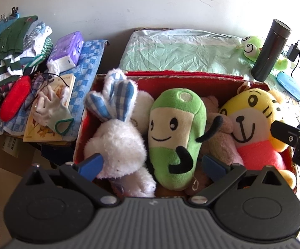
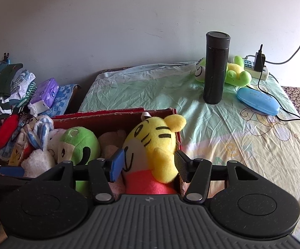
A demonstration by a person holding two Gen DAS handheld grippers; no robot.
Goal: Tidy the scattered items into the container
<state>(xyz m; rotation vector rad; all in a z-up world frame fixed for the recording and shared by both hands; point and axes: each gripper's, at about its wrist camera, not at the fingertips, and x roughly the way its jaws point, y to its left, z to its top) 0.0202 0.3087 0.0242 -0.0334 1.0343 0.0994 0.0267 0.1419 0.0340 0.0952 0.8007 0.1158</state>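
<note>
A red cardboard box (image 1: pixel 191 78) holds a white bunny (image 1: pixel 116 143), a green plush (image 1: pixel 177 132), a brown plush (image 1: pixel 218 132) and a yellow tiger plush (image 1: pixel 251 120). My left gripper (image 1: pixel 153 164) hangs open over the box's near side, its blue fingers standing wide on either side of the bunny and the green plush. My right gripper (image 2: pixel 149 166) is shut on the yellow tiger plush (image 2: pixel 150 143), which sits in the box's (image 2: pixel 108 114) right end. Its pads press the tiger's face and arm. A green frog plush (image 2: pixel 236 72) lies on the bed.
On the bedsheet (image 2: pixel 222 134) stand a black flask (image 2: pixel 216 68), a blue case (image 2: pixel 257 101) and a power strip (image 2: pixel 257 70) with cables. Left of the box lie folded clothes (image 1: pixel 11 47), a purple tissue pack (image 1: pixel 67 49), a red case (image 1: pixel 15 97) and a glove (image 1: pixel 52 112).
</note>
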